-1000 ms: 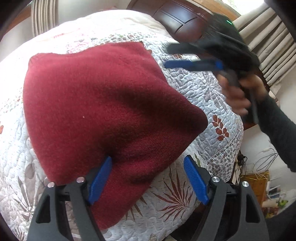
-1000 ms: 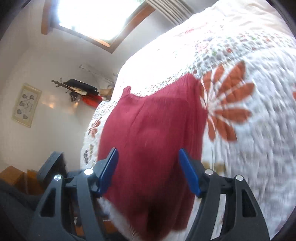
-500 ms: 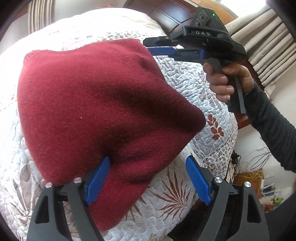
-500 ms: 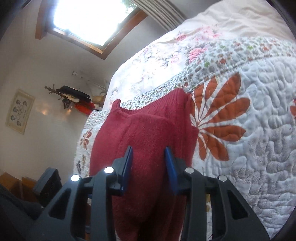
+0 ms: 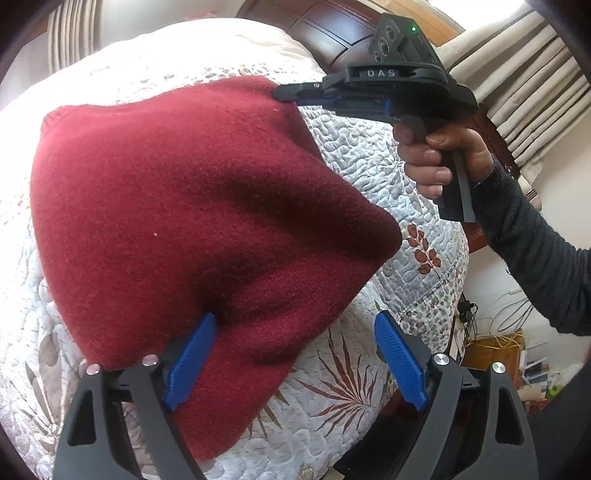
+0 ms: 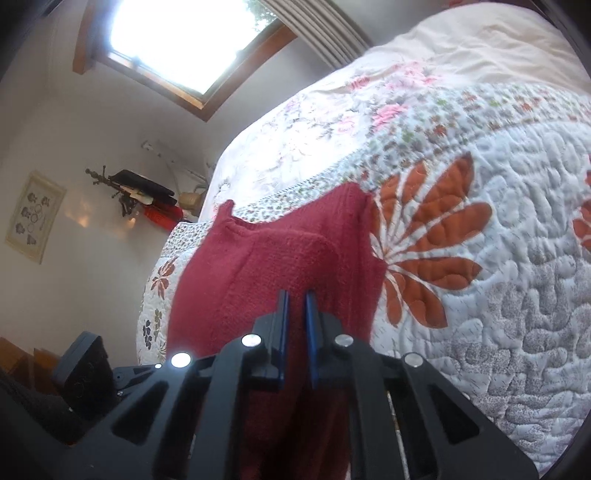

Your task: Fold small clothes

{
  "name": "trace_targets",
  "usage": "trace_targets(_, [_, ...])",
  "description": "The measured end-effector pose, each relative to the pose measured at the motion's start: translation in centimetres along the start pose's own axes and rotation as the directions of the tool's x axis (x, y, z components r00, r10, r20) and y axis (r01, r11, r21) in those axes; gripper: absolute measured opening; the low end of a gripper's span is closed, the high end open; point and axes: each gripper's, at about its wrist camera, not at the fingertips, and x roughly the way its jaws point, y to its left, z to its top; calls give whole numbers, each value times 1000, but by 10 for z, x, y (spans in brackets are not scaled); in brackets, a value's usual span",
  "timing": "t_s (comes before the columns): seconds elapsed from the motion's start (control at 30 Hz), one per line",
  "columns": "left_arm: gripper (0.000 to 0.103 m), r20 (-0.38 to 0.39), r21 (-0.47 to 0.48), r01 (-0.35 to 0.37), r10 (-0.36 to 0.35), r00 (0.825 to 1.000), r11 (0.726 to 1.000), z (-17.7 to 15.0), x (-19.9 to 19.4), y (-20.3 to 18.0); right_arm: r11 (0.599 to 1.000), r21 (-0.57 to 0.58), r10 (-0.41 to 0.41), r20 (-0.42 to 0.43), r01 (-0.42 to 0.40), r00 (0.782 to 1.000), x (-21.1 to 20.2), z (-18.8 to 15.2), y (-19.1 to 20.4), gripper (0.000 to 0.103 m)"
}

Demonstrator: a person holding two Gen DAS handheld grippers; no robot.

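Observation:
A dark red knit garment (image 5: 177, 206) lies bunched on the quilted floral bedspread (image 5: 417, 177). In the left wrist view my left gripper (image 5: 295, 354) stands open at the garment's near edge. Its left pad (image 5: 192, 350) touches the fabric, and its right pad (image 5: 399, 362) is over bare quilt. A hand holds my right gripper (image 5: 291, 94) at the garment's far corner, where its fingers are closed on the cloth. In the right wrist view the right gripper (image 6: 295, 306) has its blue pads almost together, with the red garment (image 6: 280, 254) pinched between them.
A dark wooden headboard (image 5: 332, 33) and pleated curtains (image 5: 535, 74) stand beyond the bed. Cables and clutter (image 5: 498, 332) sit on the floor past the bed's right edge. A window (image 6: 177, 40), a wall picture (image 6: 33, 218) and a coat rack (image 6: 140, 188) are on the far side.
My right gripper came in to the garment's far corner and closed on it, lifting that corner slightly. The left gripper stayed open at the near edge.

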Motion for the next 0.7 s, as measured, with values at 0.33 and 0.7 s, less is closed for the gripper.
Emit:
trace_targets(0.33, [87,-9,-11,-1,1,1000,1000,-3,-6,-9,994,62,-90,2,89,996,13,4,-22,7])
trace_targets(0.7, [87,-15,-77,-28,27,1000,997,-20,-35,-14,968,202,162,-63,-146,985,-28,-71,-7,54])
